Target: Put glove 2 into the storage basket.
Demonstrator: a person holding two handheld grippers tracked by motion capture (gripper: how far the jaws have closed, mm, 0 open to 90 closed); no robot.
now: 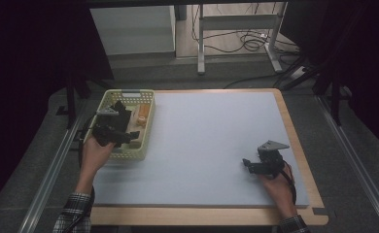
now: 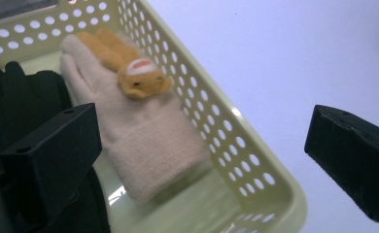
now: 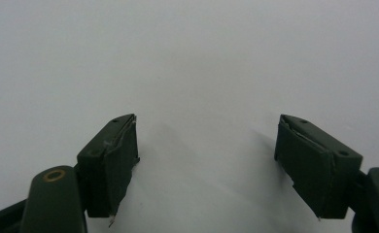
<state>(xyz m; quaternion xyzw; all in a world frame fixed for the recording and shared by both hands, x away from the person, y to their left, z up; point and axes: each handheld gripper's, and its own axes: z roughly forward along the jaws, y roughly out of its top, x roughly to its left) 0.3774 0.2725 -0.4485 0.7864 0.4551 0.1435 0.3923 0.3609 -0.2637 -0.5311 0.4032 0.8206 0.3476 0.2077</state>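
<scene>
Left gripper hovers over the near end of the pale yellow perforated basket, jaws wide apart, holding nothing; beige knit glove lies inside along the basket's wall, small orange plush animal on its far end; black fabric beside it. Judged soft, light, limp, not fragile; pinch the near cuff. Right gripper open, empty, over bare table.

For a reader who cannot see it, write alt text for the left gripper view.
The open left gripper hovers over a cream glove bearing an orange plush animal, lying in a pale yellow perforated basket. Black fabric lies beside the glove.
</scene>
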